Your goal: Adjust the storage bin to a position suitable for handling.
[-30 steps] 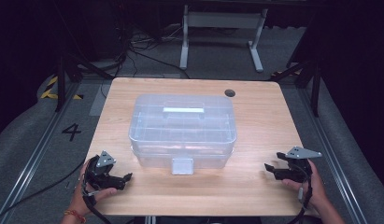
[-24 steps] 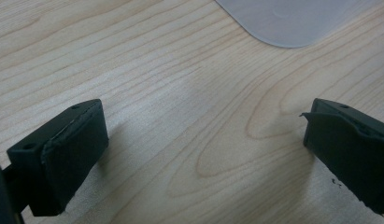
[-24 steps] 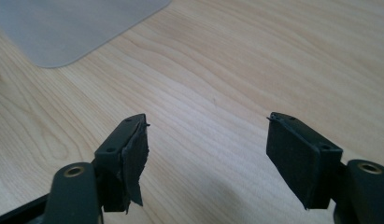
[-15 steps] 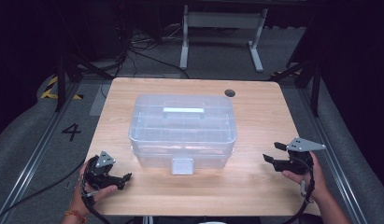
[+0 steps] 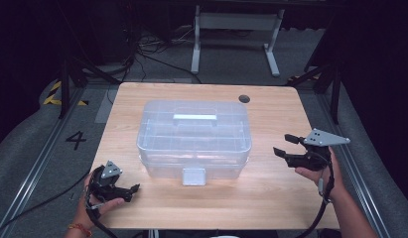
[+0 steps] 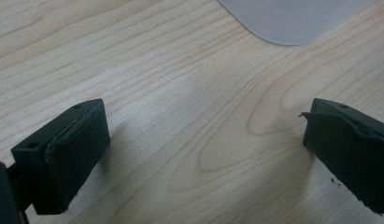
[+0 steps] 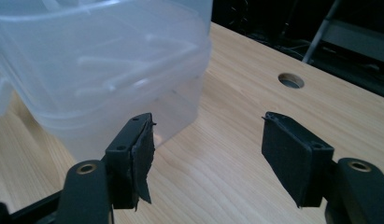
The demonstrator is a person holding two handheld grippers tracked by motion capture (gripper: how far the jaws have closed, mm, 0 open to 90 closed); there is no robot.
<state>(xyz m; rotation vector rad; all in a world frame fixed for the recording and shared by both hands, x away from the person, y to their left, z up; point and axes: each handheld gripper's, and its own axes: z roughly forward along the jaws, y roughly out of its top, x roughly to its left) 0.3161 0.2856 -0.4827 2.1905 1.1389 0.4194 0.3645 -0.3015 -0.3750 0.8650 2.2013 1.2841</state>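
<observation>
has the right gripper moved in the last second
Yes. In the high view the right gripper has lifted and edged toward the clear plastic box, away from the table edge.

Light wooden table (image 5: 271,198), grain running across, a round cable hole (image 5: 244,98) near its far right edge. Sitting square in the middle, a clear plastic lidded box (image 5: 194,139), latch facing the person.

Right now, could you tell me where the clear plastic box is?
In the high view, the clear plastic box sits mid-table between the left gripper and the right gripper.
</observation>
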